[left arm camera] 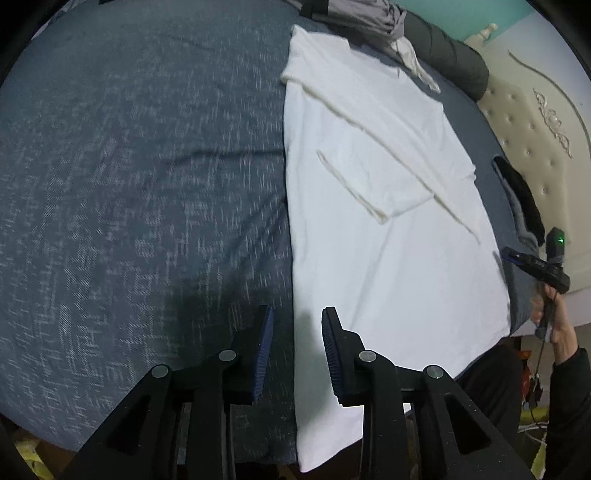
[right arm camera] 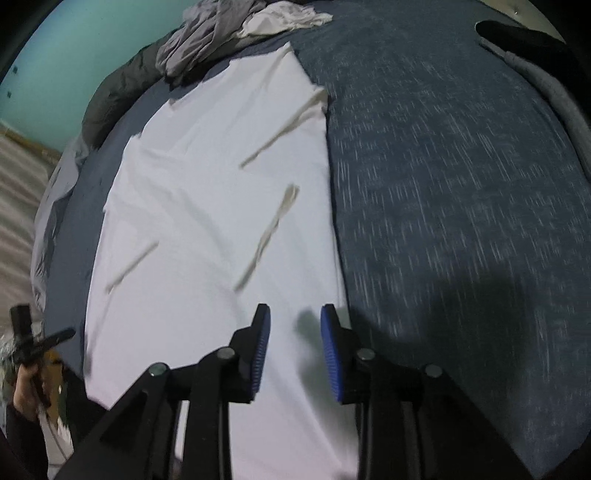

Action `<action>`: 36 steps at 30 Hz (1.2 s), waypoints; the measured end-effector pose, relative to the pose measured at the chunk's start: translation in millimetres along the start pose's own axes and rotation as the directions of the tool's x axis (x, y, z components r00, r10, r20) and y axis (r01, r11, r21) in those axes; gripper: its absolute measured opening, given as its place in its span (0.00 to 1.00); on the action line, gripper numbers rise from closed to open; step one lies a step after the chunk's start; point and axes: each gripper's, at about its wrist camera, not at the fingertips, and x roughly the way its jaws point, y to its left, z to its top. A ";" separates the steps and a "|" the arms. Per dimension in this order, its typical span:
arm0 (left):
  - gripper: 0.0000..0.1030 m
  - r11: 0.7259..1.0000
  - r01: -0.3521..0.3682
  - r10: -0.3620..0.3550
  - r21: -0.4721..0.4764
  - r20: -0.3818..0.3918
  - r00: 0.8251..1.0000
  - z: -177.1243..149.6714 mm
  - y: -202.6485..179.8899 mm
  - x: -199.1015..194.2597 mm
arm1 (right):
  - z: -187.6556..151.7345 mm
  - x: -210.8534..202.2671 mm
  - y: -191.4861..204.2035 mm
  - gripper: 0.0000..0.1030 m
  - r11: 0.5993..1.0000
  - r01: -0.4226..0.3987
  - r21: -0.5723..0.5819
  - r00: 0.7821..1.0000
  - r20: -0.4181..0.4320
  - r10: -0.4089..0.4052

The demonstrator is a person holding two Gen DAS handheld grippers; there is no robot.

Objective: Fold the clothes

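The white shirt lies flat on the blue bed as a long strip. Both sleeves look turned in over the body, and its near hem hangs over the bed's near edge. That fits a shirt part-folded lengthwise.

The left gripper hovers over the shirt's left edge near the hem, jaws spread, holding nothing. The right gripper hangs over the shirt's right edge near the hem, jaws also spread and empty. Both views are blurred by motion, so fine creases are hard to read.

If the step is a fold of hem toward collar, I judge it goes well by taking each near corner through all layers at once, so the turned-in sides do not slip open. Lift both corners level, carry them far together, and lay the hem square with the shoulders. Keep clear of the grey pile at the far end.
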 end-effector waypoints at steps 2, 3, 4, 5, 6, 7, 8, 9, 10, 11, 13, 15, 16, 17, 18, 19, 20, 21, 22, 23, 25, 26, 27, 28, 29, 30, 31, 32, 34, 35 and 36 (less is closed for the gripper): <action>0.33 1.000 0.003 -0.003 0.000 -0.016 1.000 -5.2 -2.0 3.6 | -12.2 -8.5 -2.2 0.41 1.000 0.009 -0.026 1.000 -0.021 -0.009; 0.35 1.000 0.003 -0.003 0.001 -0.024 1.000 -7.9 -3.0 5.5 | -19.5 -13.7 -3.5 0.41 0.999 0.013 -0.041 0.999 -0.031 -0.015; 0.35 1.000 0.002 -0.002 0.005 -0.034 0.999 -11.0 -4.0 7.5 | -25.3 -17.7 -3.8 0.42 0.998 0.017 -0.056 0.999 -0.037 -0.019; 0.36 1.000 0.001 0.000 0.007 -0.044 0.999 -13.5 -4.3 9.2 | -30.1 -20.6 -4.2 0.42 0.998 0.019 -0.066 0.999 -0.043 -0.022; 0.36 1.000 0.000 0.001 0.009 -0.053 0.999 -16.0 -4.5 10.9 | -35.0 -23.5 -4.7 0.42 0.997 0.022 -0.076 0.999 -0.048 -0.026; 0.37 1.000 -0.001 0.001 0.008 -0.063 0.998 -18.5 -4.7 12.5 | -41.3 -25.7 -6.3 0.42 0.997 0.023 -0.079 0.998 -0.057 -0.028; 0.38 1.000 -0.001 0.001 0.008 -0.073 0.997 -21.1 -5.0 14.2 | -47.5 -27.9 -7.9 0.42 0.996 0.024 -0.083 0.997 -0.065 -0.029; 0.41 1.000 0.002 -0.001 0.007 -0.084 0.996 -24.4 -5.5 16.0 | -51.9 -28.0 -8.5 0.42 0.996 0.022 -0.083 0.997 -0.073 -0.028; 0.43 1.000 0.004 -0.004 0.007 -0.094 0.996 -27.8 -6.0 17.8 | -56.3 -28.0 -9.1 0.42 0.996 0.020 -0.083 0.996 -0.080 -0.026; 0.44 1.000 0.005 -0.005 0.007 -0.103 0.995 -31.0 -6.6 19.3 | -60.7 -27.5 -10.3 0.42 0.997 0.016 -0.078 0.996 -0.086 -0.023; 0.44 1.000 0.005 -0.003 0.014 -0.108 0.994 -36.9 -8.1 19.9 | -69.6 -26.5 -12.6 0.42 0.998 0.008 -0.069 0.995 -0.097 -0.015; 0.44 1.000 0.008 -0.006 0.017 -0.109 0.994 -42.5 -8.9 19.7 | -78.4 -25.5 -15.0 0.42 0.998 0.001 -0.059 0.994 -0.108 -0.007; 0.44 1.000 0.008 -0.006 0.018 -0.110 0.994 -44.5 -8.9 19.6 | -81.8 -24.0 -16.1 0.42 0.998 0.000 -0.056 0.994 -0.112 -0.007; 0.44 1.000 0.008 -0.006 0.019 -0.111 0.994 -46.5 -8.8 19.4 | -84.1 -22.5 -17.7 0.42 0.999 -0.001 -0.050 0.993 -0.114 -0.004; 0.44 1.000 0.006 -0.003 0.019 -0.112 0.994 -48.7 -8.4 19.3 | -86.4 -21.0 -19.3 0.42 0.999 -0.003 -0.044 0.993 -0.117 -0.002; 0.44 1.000 0.004 -0.002 0.018 -0.113 0.994 -50.9 -7.7 19.2 | -88.7 -19.5 -20.9 0.42 0.999 -0.005 -0.038 0.993 -0.119 0.000; 0.44 1.000 0.004 -0.002 0.017 -0.115 0.993 -52.6 -7.1 19.2 | -90.4 -19.1 -22.1 0.42 0.999 -0.006 -0.035 0.993 -0.120 0.001; 0.44 1.000 0.004 -0.002 0.016 -0.116 0.993 -54.8 -6.2 19.0 | -92.2 -18.6 -23.4 0.42 0.999 -0.007 -0.032 0.993 -0.120 0.003; 0.44 1.000 0.004 -0.002 0.014 -0.116 0.993 -57.2 -5.4 18.6 | -93.9 -18.2 -24.6 0.42 1.000 -0.007 -0.030 0.993 -0.120 0.004; 0.44 1.000 0.006 -0.004 0.013 -0.116 0.993 -59.2 -5.0 18.3 | -95.3 -18.5 -25.7 0.42 1.000 -0.007 -0.027 0.993 -0.119 0.003; 0.44 1.000 0.011 -0.010 0.008 -0.119 0.993 -63.3 -4.0 17.5 | -98.0 -19.1 -27.8 0.42 1.000 -0.005 -0.022 0.993 -0.116 0.002; 0.44 1.000 0.013 -0.012 0.007 -0.121 0.993 -65.2 -3.7 16.9 | -99.3 -21.0 -28.6 0.42 1.000 -0.004 -0.021 0.994 -0.113 0.002; 0.44 1.000 0.013 -0.012 0.007 -0.121 0.993 -66.8 -3.5 16.0 | -100.6 -23.0 -29.5 0.42 1.000 -0.003 -0.019 0.994 -0.110 0.001; 0.44 1.000 0.014 -0.013 0.007 -0.122 0.992 -68.3 -3.3 15.1 | -101.8 -25.0 -30.4 0.42 1.000 -0.003 -0.017 0.994 -0.107 0.001; 0.44 1.000 0.014 -0.013 0.008 -0.122 0.992 -69.9 -3.1 14.1 | -102.9 -25.8 -31.0 0.42 1.000 0.001 -0.018 0.994 -0.107 -0.002; 0.44 1.000 0.015 -0.013 0.008 -0.124 0.992 -71.6 -3.0 13.3 | -104.2 -26.1 -31.0 0.42 1.000 0.004 -0.021 0.994 -0.107 -0.006; 0.44 1.000 0.017 -0.016 0.010 -0.128 0.992 -73.8 -3.1 13.0 | -105.5 -26.5 -31.0 0.42 1.000 0.007 -0.025 0.994 -0.108 -0.010; 0.44 1.000 0.018 -0.016 0.013 -0.133 0.991 -76.1 -3.2 12.6 | -106.8 -26.8 -30.9 0.42 1.000 0.010 -0.028 0.994 -0.108 -0.013; 0.44 1.000 0.019 -0.017 0.017 -0.141 0.990 -80.5 -2.9 11.7 | -110.3 -27.4 -31.1 0.42 0.999 0.014 -0.032 0.993 -0.113 -0.017; 0.44 1.000 0.024 -0.021 0.017 -0.143 0.989 -82.3 -2.5 11.2 | -111.5 -27.1 -31.3 0.42 0.999 0.015 -0.034 0.993 -0.115 -0.018; 0.44 0.999 0.028 -0.025 0.017 -0.146 0.989 -84.2 -2.2 11.1 | -112.4 -26.7 -30.8 0.42 0.999 0.015 -0.036 0.993 -0.116 -0.019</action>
